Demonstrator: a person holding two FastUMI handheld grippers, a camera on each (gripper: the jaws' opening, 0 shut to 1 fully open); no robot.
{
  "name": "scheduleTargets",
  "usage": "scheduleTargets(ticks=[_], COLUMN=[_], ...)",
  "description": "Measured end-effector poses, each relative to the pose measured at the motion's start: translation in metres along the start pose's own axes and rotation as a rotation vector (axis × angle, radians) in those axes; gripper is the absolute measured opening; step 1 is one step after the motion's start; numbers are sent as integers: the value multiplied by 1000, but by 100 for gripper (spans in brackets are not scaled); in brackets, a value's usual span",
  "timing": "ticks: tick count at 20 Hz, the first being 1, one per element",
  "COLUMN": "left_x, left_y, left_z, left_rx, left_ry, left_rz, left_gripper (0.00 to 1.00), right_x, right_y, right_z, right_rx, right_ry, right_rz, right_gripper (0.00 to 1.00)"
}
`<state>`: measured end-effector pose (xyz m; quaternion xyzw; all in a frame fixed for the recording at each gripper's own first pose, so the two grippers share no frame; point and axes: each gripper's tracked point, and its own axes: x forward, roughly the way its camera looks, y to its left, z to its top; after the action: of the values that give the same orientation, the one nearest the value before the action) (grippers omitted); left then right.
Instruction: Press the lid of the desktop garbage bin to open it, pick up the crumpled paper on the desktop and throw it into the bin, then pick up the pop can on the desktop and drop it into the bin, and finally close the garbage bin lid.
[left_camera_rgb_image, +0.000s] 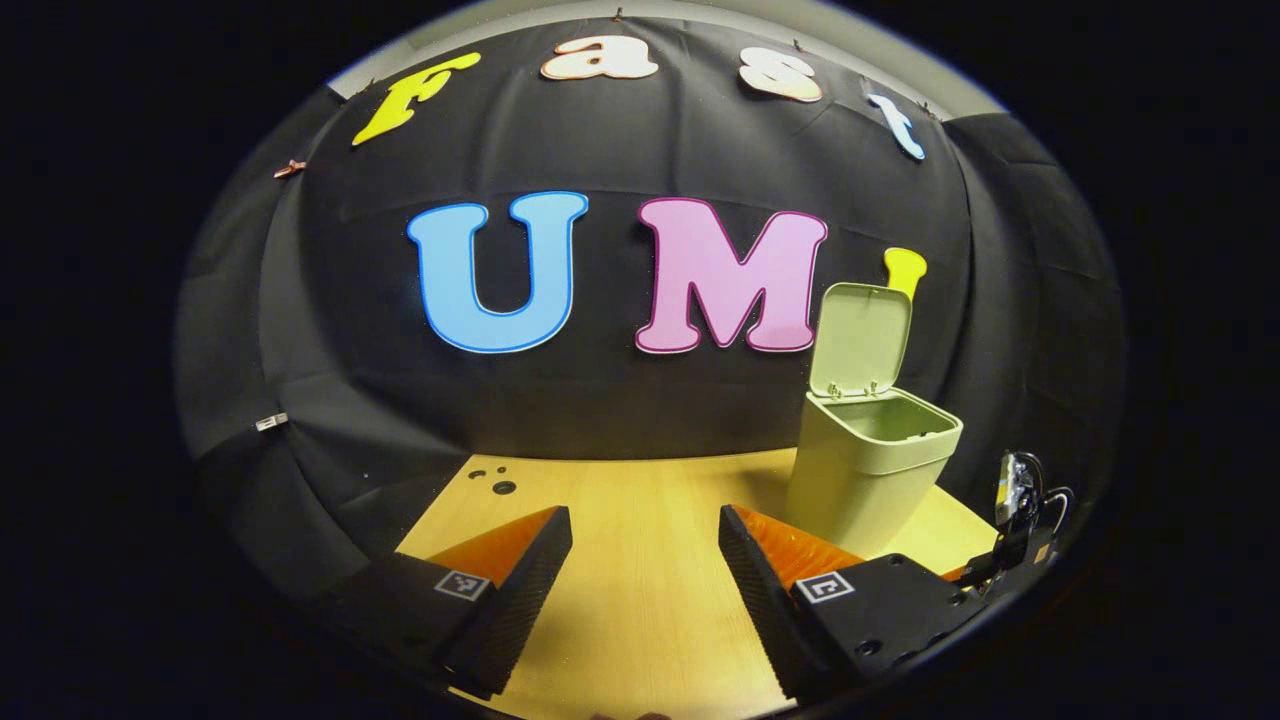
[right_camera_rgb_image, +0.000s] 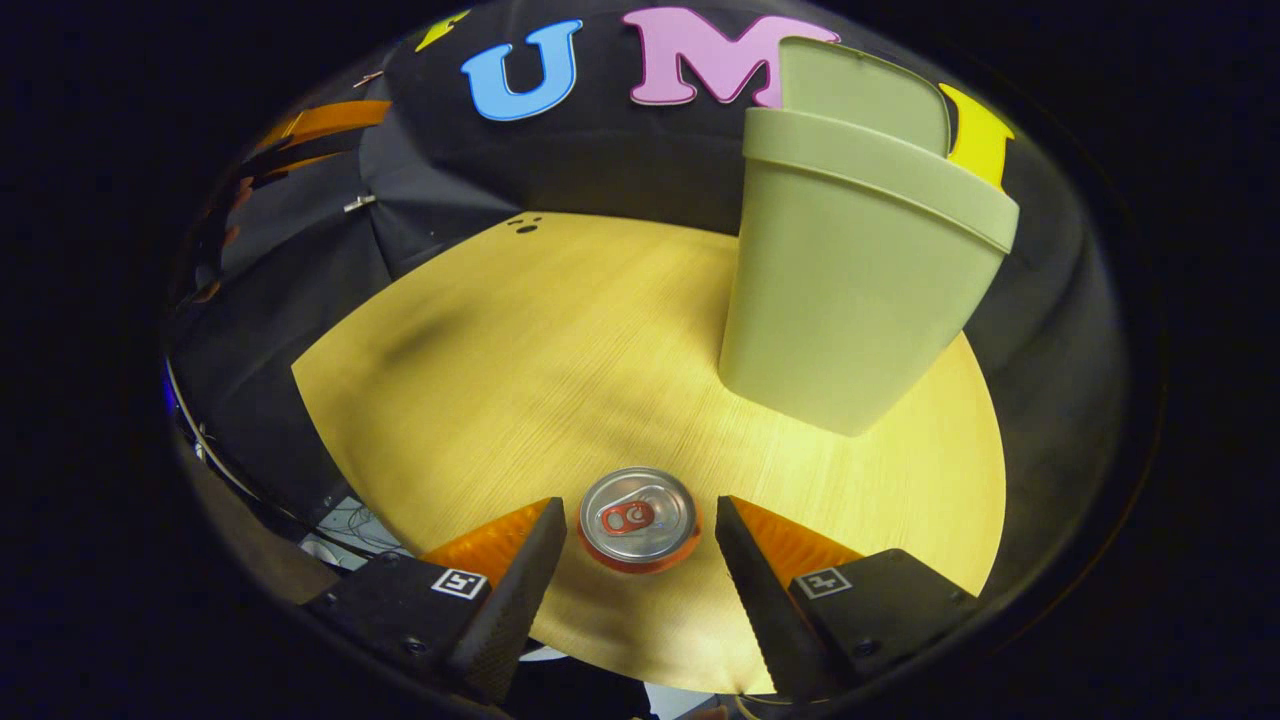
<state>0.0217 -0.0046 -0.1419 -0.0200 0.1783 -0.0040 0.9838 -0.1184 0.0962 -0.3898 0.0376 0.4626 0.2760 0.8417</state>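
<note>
The right claw (right_camera_rgb_image: 640, 530) is spread wide around the upright pop can (right_camera_rgb_image: 638, 518) near the tabletop's (right_camera_rgb_image: 480, 380) front edge, not yet gripping. An off-centre squeeze could tip it. The bin (right_camera_rgb_image: 850, 270) stands far right, lid (left_camera_rgb_image: 862, 335) raised. The left claw (left_camera_rgb_image: 645, 540) hangs released, empty.

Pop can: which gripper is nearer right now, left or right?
Right. The right gripper is over the upright pop can, open fingers either side, not touching. The left gripper hangs open over bare table, left of the open bin.
</note>
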Motion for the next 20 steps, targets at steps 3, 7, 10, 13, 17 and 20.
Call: scheduleTargets(ticks=[3,7,10,13,17,20], left_x=[-2,0,4,9,14,15], left_y=[10,13,10,6,6,12], left_z=[-5,-8,-10,-9,-4,0], left_rx=[1,-7,-9,-13,-11,-8], left_ry=[6,11,9,3,-17,-32], left_rz=[8,-6,-25,-47,-85,-110], left_gripper=[95,95,95,95,95,95], right_x=[11,9,-10,-37,-72,-102], right_y=[-2,-8,-15,-16,-17,-20], right_z=[-10,-2,26,77,144,197], right_rx=[-35,-25,1,16,-24,-32], right_ry=[48,37,-21,-122,-249,-358], right_rz=[-27,-70,-85,-94,-131,-169], right_gripper=[95,84,84,84,84,84])
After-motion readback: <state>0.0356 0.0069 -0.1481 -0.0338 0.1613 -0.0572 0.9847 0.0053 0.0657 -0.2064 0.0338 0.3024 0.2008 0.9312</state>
